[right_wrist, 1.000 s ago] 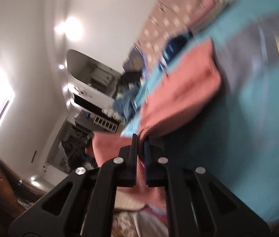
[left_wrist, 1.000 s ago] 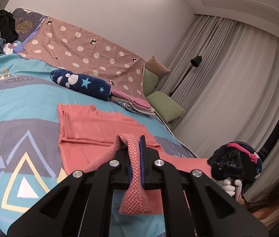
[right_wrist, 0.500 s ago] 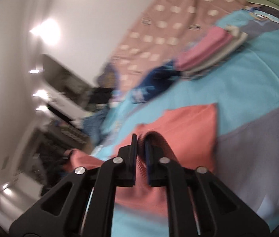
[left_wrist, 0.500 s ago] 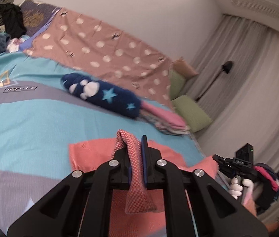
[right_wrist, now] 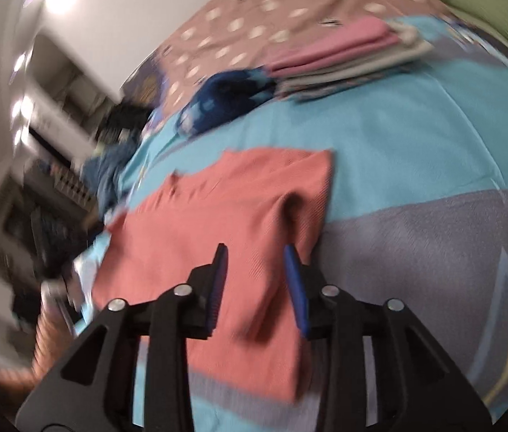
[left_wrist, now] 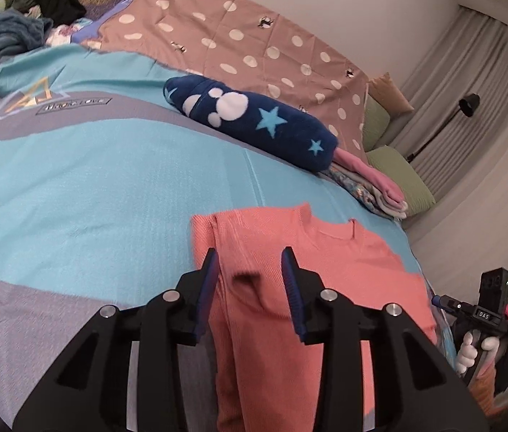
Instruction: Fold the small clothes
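Note:
A coral knit top (left_wrist: pixel 329 262) lies folded on the turquoise and grey bedspread (left_wrist: pixel 91 187), its neckline facing the far side. My left gripper (left_wrist: pixel 250 270) is open just above the top's left part, with a raised pucker of cloth between the jaws. My right gripper (right_wrist: pixel 255 270) is open over the top's (right_wrist: pixel 225 208) right part, a ridge of cloth just ahead of the jaws. In the left wrist view the right gripper's body (left_wrist: pixel 488 309) shows at the far right, in a white-gloved hand.
A navy star-print fleece roll (left_wrist: pixel 254 118) and a stack of folded clothes (left_wrist: pixel 372 183) lie beyond the top. A brown dotted blanket (left_wrist: pixel 239 36), green pillows (left_wrist: pixel 401 176) and curtains are farther back. A heap of dark clothes (left_wrist: pixel 19 10) sits at far left.
Both grippers carried the top's edge forward over the garment, then opened and let go. The cloth now lies folded on the bed.

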`<state>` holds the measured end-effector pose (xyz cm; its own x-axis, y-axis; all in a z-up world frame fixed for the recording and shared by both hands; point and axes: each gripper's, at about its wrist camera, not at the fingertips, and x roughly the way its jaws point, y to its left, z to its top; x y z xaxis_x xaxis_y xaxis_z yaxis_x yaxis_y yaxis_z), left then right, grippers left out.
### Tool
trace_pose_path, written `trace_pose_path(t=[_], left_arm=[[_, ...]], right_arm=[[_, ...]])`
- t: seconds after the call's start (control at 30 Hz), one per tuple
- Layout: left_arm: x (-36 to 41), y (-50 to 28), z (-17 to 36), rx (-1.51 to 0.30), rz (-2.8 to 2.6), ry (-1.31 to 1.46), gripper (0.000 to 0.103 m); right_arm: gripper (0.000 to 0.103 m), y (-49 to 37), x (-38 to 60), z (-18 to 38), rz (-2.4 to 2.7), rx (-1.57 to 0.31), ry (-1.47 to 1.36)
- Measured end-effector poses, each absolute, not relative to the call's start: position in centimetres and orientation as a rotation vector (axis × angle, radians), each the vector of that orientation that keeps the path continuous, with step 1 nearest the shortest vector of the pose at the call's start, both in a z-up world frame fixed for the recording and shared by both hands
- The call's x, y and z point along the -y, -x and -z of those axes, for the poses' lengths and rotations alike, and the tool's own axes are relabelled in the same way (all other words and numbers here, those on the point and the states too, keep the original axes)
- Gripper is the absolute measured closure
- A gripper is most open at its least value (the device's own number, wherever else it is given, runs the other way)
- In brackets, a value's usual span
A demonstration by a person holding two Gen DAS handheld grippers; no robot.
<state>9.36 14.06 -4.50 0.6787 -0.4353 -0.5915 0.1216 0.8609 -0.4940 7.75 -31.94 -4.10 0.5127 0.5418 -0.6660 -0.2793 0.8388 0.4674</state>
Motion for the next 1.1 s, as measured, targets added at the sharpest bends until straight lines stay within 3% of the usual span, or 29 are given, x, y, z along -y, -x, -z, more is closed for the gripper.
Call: trace_pose_path(t=[0.13,0.2,0.43,0.47,0.5,0.53,0.77,0.87,0.93,1.1], left_arm=[[-13.0,-7.3,4.6,-0.79,0.331,0.366,0.064],[-12.4,-6.6,5.2,-0.822,0.314,0.313,0.052],[-12.1,-2.8,7.0,-0.878,0.356,0.342,0.052],[-11.9,-2.3,7.4,-0.889,0.361,0.344,0.054],[-11.6,-2.0,7.6,-0.89,0.344,0.317,0.083],[-11.4,-1.7,7.6,-0.891,0.311,0.275,0.099],[-11.5,-1.4,4.8,-0.806,0.195,0.098,0.101],[-11.1,-3.0,3.3,-0.73,0.236,0.096,0.086],[-9.9,-4.5,2.9,-0.706,0.249,0.034,0.062],[-7.5,-10.4,5.2,-0.845,0.267,-0.035,0.061]], right_arm=[[0.059,-6.0,30.7,4.8,-0.539,-0.999,-0.306],[0.058,-6.2,30.9,5.6,-0.487,-1.034,-0.309],[0.057,-6.8,32.1,7.2,-0.531,-1.078,-0.478],[0.067,-7.0,32.0,7.4,-0.533,-1.082,-0.494],[0.097,-7.3,31.9,7.5,-0.532,-1.08,-0.506],[0.098,-7.5,31.9,7.3,-0.528,-1.073,-0.52],[0.098,-8.0,35.2,3.8,-0.577,-0.883,-0.705],[0.098,-9.9,35.1,3.1,-0.574,-0.884,-0.689],[0.098,-11.7,34.5,2.7,-0.584,-0.892,-0.699],[0.098,-15.2,34.7,1.9,-0.558,-0.873,-0.736]])
